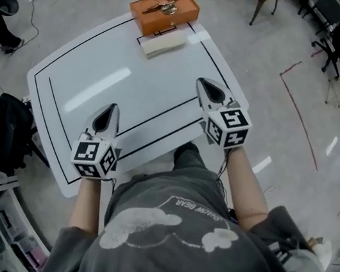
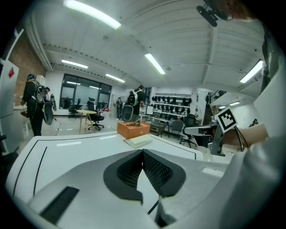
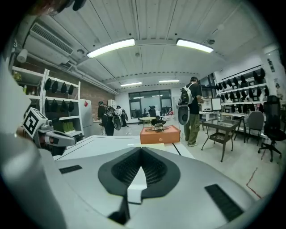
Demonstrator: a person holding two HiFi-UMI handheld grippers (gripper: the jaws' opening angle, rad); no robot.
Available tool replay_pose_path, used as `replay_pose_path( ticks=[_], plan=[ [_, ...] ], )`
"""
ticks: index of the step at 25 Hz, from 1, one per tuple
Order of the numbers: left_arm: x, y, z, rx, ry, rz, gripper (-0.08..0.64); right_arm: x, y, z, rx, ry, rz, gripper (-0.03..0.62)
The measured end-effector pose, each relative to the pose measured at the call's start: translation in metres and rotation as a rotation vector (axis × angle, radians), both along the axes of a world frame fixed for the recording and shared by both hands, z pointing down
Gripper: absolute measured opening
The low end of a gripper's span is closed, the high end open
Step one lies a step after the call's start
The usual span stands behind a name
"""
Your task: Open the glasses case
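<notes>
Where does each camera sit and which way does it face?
Head view: on the person's head, steeply down at the white table; left tool, right tool, forearms, shirt show.
Left gripper view: on the left tool, along its shut jaws towards the orange box; right tool at right.
Right gripper view: on the right tool, likewise; left tool at left.
All share the orange box.

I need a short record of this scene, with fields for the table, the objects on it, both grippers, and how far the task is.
table: white table marked with black lines
orange box: orange box at the far edge, with a small dark object on top
pale flat item: pale flat item lying closed just in front of the box
left gripper: left gripper shut, empty, over the near part of the table
right gripper: right gripper shut, empty, over the near right part
progress: both grippers are far from the box and the pale item; nothing is opened yet
</notes>
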State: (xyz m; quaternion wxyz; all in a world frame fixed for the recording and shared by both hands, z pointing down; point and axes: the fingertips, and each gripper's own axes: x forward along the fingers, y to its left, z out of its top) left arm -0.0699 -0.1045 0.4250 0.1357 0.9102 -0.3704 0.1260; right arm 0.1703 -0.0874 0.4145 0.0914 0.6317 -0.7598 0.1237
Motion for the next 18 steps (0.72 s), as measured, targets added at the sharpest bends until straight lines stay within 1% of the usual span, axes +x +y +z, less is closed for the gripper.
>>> replay_pose_path(
  ticks=[3,6,12,18],
  plan=[
    [0.012,-0.026,0.003,-0.023,-0.005,-0.099,0.002,0.016,-0.041,0.000,-0.015,0.008,-0.082,0.000],
    [0.028,-0.052,0.001,-0.030,-0.021,-0.169,0.002,0.031,-0.078,0.004,-0.043,0.029,-0.163,0.000],
    [0.069,-0.079,0.013,-0.037,-0.050,-0.224,0.002,0.049,-0.125,0.022,-0.071,0.071,-0.287,0.000],
    [0.092,-0.109,0.032,-0.070,-0.070,-0.281,0.002,0.044,-0.171,0.038,-0.095,0.136,-0.395,0.000]
  ],
)
